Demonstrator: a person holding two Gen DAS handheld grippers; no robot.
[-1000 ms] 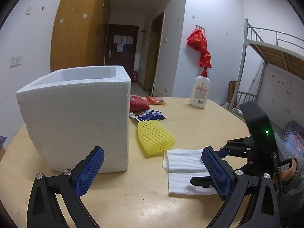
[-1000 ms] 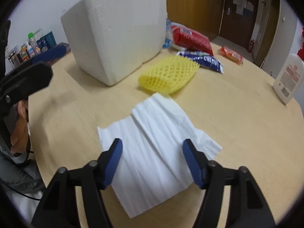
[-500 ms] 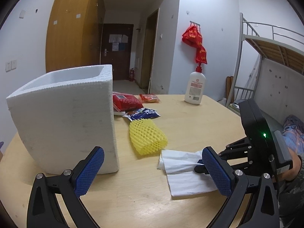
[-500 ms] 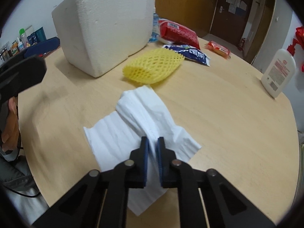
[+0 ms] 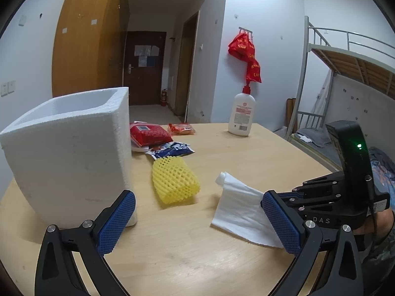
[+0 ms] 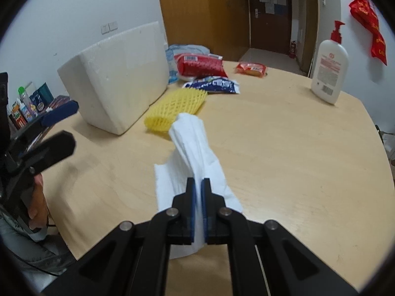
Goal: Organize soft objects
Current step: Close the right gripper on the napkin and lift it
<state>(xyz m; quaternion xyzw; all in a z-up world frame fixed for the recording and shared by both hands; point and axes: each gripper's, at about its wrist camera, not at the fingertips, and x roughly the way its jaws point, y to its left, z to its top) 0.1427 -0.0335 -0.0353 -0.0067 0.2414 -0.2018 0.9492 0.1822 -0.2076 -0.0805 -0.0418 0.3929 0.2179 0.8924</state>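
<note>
My right gripper (image 6: 198, 185) is shut on a white tissue (image 6: 195, 145) and holds it lifted off the wooden table (image 6: 284, 148); the tissue (image 5: 238, 207) hangs from it in the left wrist view. A yellow foam net (image 5: 174, 181) lies beside the open white foam box (image 5: 69, 145), also seen in the right wrist view as net (image 6: 176, 107) and box (image 6: 118, 74). My left gripper (image 5: 197, 220) is open and empty, low over the table's near side, in front of the box and net.
Red snack packs (image 5: 149, 133), a blue pack (image 5: 172, 149) and an orange pack (image 5: 181, 128) lie behind the net. A white lotion bottle (image 5: 240, 113) stands at the table's far edge. A bunk bed (image 5: 345, 74) is to the right.
My right gripper closed on the tissue, then raised it off the table so it now bunches and hangs. My left gripper stayed open and shifted slightly.
</note>
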